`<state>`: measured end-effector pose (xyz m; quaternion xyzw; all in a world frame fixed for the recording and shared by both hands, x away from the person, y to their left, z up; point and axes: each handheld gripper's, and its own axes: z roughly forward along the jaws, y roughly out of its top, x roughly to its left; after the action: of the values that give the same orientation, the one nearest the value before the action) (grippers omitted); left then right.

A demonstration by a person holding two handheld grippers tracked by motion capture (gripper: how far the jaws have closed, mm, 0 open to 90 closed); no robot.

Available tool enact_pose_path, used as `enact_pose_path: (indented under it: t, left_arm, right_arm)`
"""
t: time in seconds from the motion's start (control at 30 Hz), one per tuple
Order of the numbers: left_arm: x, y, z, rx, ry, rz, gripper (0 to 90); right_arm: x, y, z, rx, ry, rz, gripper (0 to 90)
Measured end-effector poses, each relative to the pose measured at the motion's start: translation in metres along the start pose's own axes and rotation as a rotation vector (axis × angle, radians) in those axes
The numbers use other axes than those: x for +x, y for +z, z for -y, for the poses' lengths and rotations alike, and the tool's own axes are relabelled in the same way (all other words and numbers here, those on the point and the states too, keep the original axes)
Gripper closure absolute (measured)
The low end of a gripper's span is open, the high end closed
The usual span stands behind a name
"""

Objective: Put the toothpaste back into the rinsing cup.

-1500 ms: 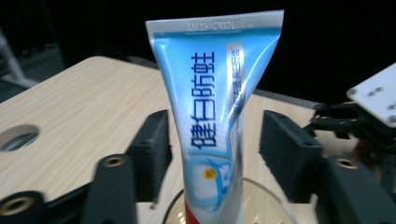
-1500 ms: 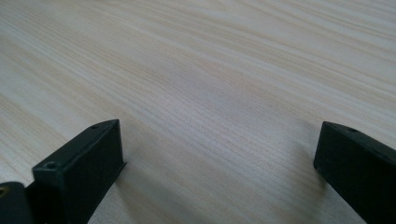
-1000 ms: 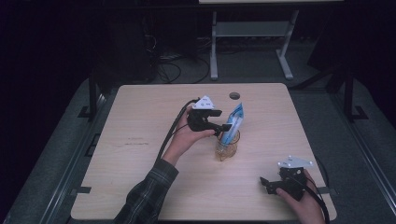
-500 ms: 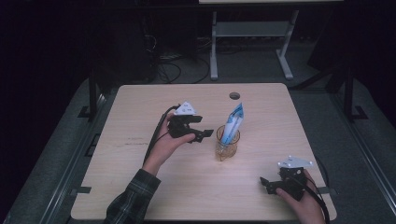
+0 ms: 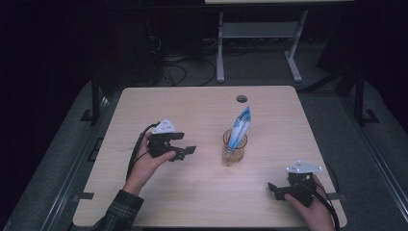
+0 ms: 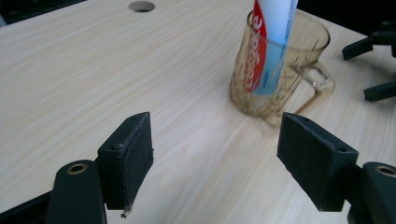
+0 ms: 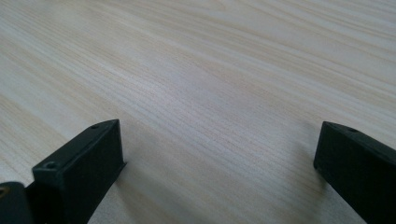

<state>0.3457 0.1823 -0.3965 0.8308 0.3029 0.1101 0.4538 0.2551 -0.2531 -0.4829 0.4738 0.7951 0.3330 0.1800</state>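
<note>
A pale wood-grain worktop (image 5: 202,192) is sitting in a dark room, with grey floor showing around it. A round cable hole (image 5: 241,98) is lying near the worktop's 12 o'clock edge. Beyond that edge, a white-legged stand (image 5: 255,43) and loose cables (image 5: 175,72) are lying in shadow on the floor. Dark frame bars are running along the worktop's left and right sides.

Near the middle of the worktop a clear glass mug (image 5: 234,149) is standing upright, holding a toothpaste tube (image 5: 239,126) that is leaning up and out toward 1 o'clock. In the left gripper view the mug (image 6: 280,70) is sitting at about 1 o'clock, its handle pointing right, and the tube (image 6: 271,42) is showing red lettering through the glass.

The left claw (image 5: 185,147) is hovering at the mug's 9 o'clock, near it but apart, held by a hand with a plaid sleeve (image 5: 118,211) coming up from the bottom. Its jaws are standing wide, released, with bare worktop between them in the left gripper view (image 6: 215,163).

The right claw (image 5: 273,190) is sitting toward the worktop's 5 o'clock corner, well apart from the mug, pointing toward 9 o'clock. Its jaws are also spread and released, framing plain wood (image 7: 219,158) in the right gripper view.
</note>
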Motion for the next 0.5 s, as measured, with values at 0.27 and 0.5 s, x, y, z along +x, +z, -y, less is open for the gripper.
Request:
enact_pose_path:
  t: [0.27, 0.5]
  left_arm:
    - [0.005, -0.028, 0.037, 0.024, -0.036, -0.049, 25.6]
    - [0.009, -0.045, 0.073, 0.069, -0.074, -0.1, 25.6]
  right_arm:
    - [0.0, 0.0, 0.0, 0.0, -0.001, 0.002, 0.7]
    - [0.0, 0.0, 0.0, 0.0, 0.0, 0.002, 0.7]
